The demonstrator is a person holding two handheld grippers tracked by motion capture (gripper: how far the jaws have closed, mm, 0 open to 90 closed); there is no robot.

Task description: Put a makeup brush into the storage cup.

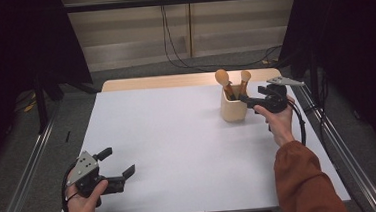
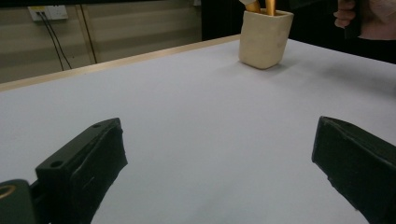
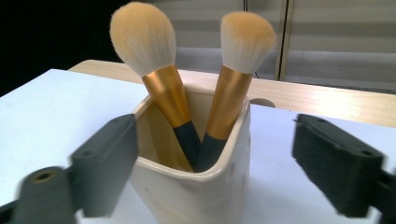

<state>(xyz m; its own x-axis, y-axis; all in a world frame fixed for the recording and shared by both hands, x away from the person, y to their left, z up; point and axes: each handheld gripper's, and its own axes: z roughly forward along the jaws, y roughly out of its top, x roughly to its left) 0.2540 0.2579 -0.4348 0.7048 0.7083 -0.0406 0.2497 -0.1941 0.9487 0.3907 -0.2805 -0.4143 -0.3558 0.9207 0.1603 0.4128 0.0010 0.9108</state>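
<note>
Right tool (image 1: 250, 95) sits at the cream cup (image 1: 234, 109), far right of the desk (image 1: 178, 136), near the back edge. Jaws spread wide, one on each side of the cup's near corner in the right gripper view, gripping nothing. Can't tell if either jaw touches the cup wall; the left one is blurred and overlaps the rim.

Two makeup brushes stand in the cup, heads up, leaning apart: left brush (image 3: 159, 74) and right brush (image 3: 236, 70). Gold ferrules, dark handles crossing low inside; handle ends hidden by the cup wall. Cup base is cut off at the bottom of that view.

Left tool (image 1: 111, 166) is at the near left corner of the desk, well apart from the cup, released, jaws wide, nothing between them. In the left gripper view the cup (image 2: 264, 38) is far off with the brush heads cut off by the top edge; the right hand (image 2: 369, 18) is partly cropped too.
</note>
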